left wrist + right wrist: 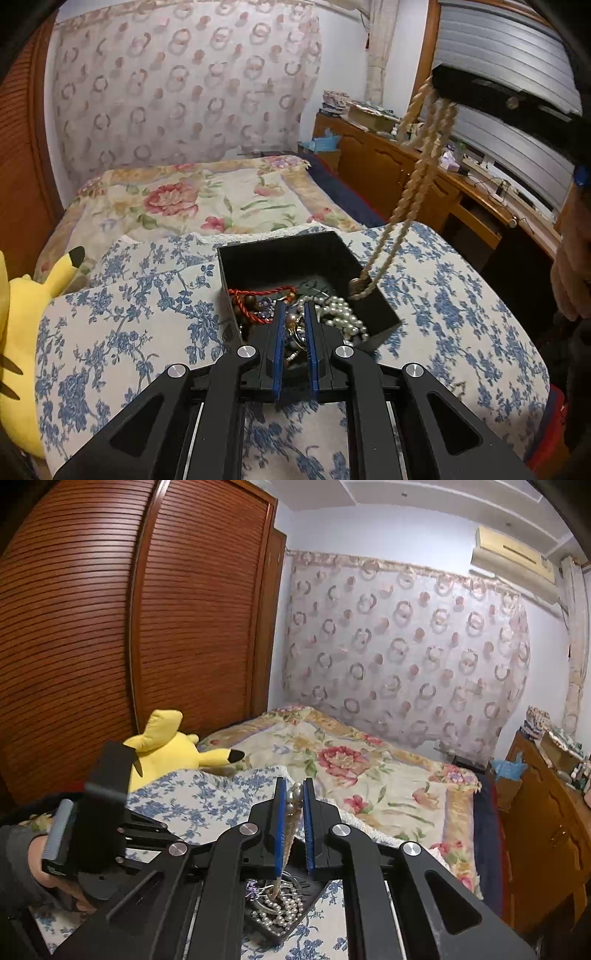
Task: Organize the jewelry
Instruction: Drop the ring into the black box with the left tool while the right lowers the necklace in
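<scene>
A black open box [380, 314] sits on a blue-floral cushion and holds tangled jewelry: a red cord [255, 299], white pearl strands [340, 314] and metal pieces. My left gripper [294, 306] hovers low over the box's near side, its jaws a narrow gap apart with nothing clearly held. My right gripper [294, 786] is shut on a twisted cream bead necklace [291, 823] and holds it high. The necklace [417, 177] hangs down with its clasp end [358, 286] in the box. The box [280, 904] shows below the right gripper.
A yellow plush toy [22, 325] lies left of the cushion [122, 325]. A floral bedspread [369, 768] lies behind. A wooden dresser [406, 166] with clutter stands at the right, a wooden wardrobe [110, 627] at the left.
</scene>
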